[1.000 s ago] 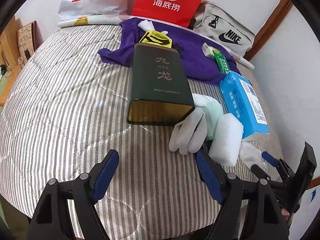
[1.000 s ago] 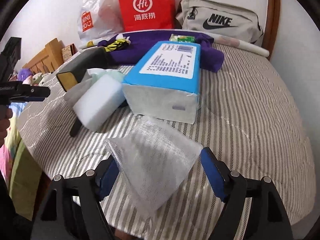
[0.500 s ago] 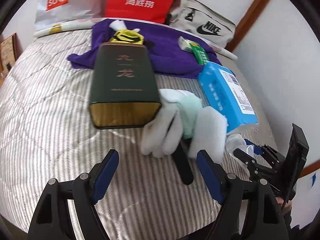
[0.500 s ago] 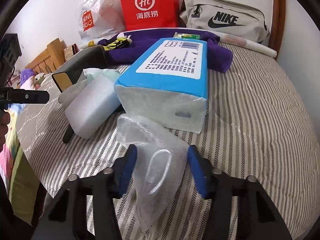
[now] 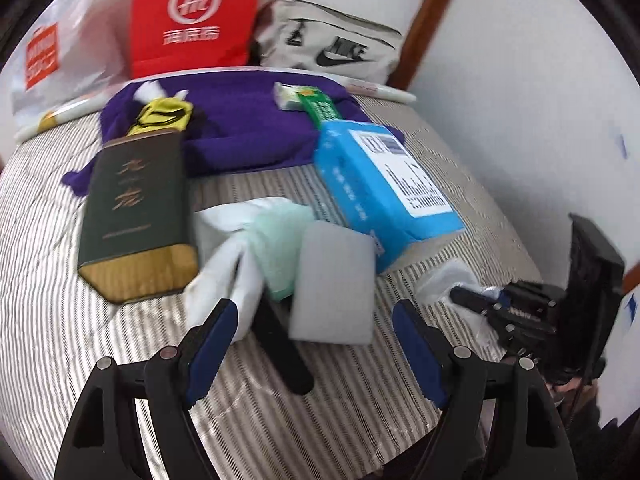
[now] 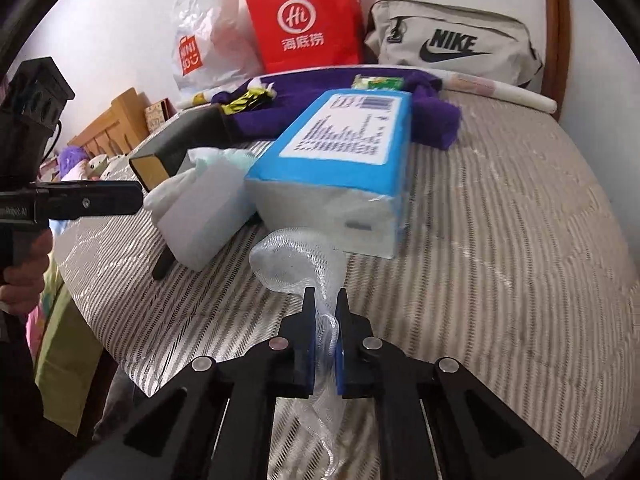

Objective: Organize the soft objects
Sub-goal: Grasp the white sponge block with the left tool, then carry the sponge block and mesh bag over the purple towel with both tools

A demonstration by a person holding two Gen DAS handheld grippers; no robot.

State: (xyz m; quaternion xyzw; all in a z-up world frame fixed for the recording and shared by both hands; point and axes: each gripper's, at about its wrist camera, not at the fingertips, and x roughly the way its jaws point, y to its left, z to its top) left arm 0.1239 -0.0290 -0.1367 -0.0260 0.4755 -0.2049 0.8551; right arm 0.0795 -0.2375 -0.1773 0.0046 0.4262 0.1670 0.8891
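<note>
Your right gripper (image 6: pixel 325 304) was clamped on the white mesh pouch (image 6: pixel 296 260), which lay on the striped bedcover (image 6: pixel 500 240) just in front of the blue tissue pack (image 6: pixel 340 160). Your left gripper (image 5: pixel 316 320) was spread wide above the bedcover, its blue pads (image 5: pixel 212 332) flanking the white sponge block (image 5: pixel 336 280), without touching it.

The right hand-held gripper (image 6: pixel 325 300) pinches a white mesh bag (image 6: pixel 298 258) beside the blue tissue pack (image 6: pixel 340 160).
</note>
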